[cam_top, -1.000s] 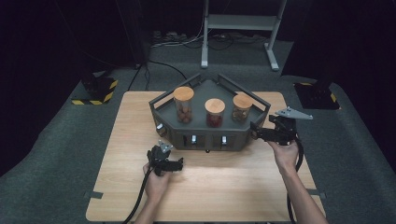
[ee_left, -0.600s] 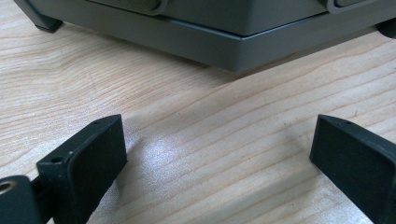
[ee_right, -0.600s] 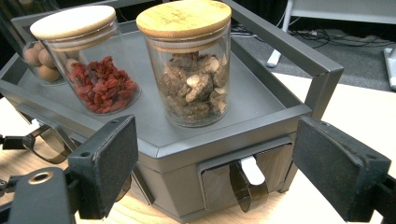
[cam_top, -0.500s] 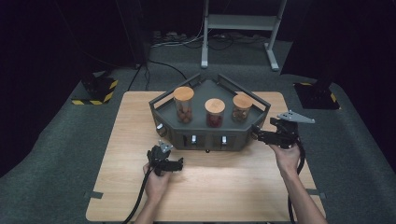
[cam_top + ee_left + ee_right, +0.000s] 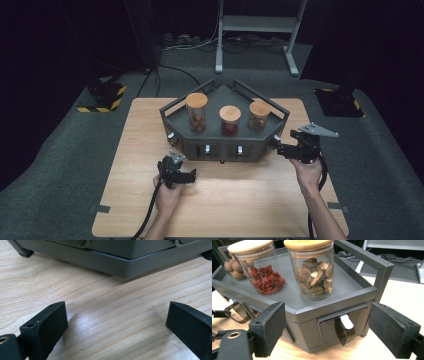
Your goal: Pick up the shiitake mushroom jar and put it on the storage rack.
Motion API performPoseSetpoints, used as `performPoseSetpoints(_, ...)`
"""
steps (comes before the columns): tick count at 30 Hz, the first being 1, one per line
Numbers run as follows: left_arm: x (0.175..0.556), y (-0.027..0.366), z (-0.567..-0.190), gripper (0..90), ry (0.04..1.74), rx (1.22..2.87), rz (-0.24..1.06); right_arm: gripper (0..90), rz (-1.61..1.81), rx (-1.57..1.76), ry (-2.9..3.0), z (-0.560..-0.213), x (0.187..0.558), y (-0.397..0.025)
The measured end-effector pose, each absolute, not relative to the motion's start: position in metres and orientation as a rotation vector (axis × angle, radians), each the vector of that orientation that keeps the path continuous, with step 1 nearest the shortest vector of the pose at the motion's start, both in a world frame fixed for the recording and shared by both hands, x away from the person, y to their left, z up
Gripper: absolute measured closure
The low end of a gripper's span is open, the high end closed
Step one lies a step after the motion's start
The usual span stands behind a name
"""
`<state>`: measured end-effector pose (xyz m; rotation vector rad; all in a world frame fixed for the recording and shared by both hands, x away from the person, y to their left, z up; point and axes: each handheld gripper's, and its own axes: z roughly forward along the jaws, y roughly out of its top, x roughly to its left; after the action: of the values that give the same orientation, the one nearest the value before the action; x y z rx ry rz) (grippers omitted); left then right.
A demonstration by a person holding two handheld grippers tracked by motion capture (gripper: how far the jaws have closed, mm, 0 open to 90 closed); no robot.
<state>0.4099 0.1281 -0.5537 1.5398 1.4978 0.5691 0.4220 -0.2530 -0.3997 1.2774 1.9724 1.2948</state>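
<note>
Right gripper [image 5: 282, 149] lined up on the right-hand drawer, jaws held wide, nothing grabbed yet

The right gripper has been nudged a touch lower and closer to the grey drawer cabinet [image 5: 225, 145] over the last second. In the right gripper view the dark loop handle [image 5: 344, 333] of the drawer [image 5: 327, 327] on the cabinet's right face is now framed between the spread jaws, not yet touched. So the approach looks pretty much done, and a close-and-pull is probably what's left.

The left gripper [image 5: 186, 176] hasn't been moved. It's parked low on the wooden table [image 5: 250, 200] just in front of the cabinet, jaws also wide and empty.

On top of the cabinet, the cork-lidded jars of dried mushrooms [image 5: 314, 277], red berries [image 5: 265, 280] and nuts [image 5: 237, 267] are left alone.
</note>
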Motion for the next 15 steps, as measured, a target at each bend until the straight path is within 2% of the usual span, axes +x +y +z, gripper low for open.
performPoseSetpoints(15, 0.41, 0.1279, -0.5538, 3.5, 1.499, 1.538, 0.57, 14.0, 1.3, 1.274, 1.975, -0.4091, 0.4167, -0.2541)
